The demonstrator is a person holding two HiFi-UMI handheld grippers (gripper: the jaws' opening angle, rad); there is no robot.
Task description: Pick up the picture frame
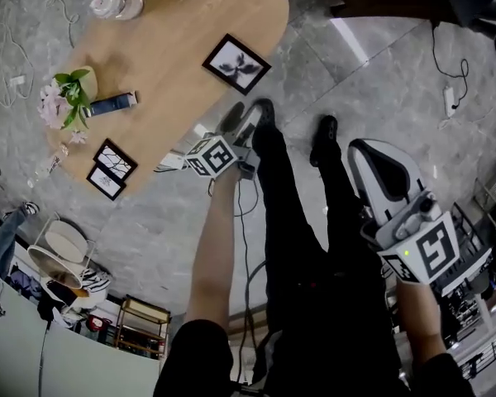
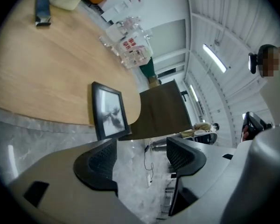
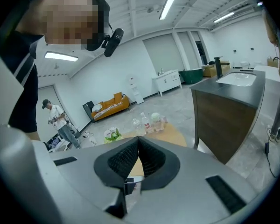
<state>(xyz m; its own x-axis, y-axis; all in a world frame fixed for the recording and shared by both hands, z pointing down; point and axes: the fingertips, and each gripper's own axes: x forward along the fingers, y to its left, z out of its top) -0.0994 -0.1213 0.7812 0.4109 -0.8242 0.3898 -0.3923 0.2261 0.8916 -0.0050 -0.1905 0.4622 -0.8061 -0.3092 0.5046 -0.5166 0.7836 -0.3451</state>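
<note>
Jaws spread and empty, left gripper [image 2: 140, 160] faces the picture frame [image 2: 109, 112] at the bench [image 2: 46, 73] edge to grasp it; right gripper [image 3: 139, 161] is pressed together.

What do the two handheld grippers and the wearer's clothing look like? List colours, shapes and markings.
The left gripper and right gripper have smooth light grey shells and black ribbed jaw pads. Each carries a white cube with black square markers. The person wears a black short-sleeved top, black trousers and black shoes.
</note>
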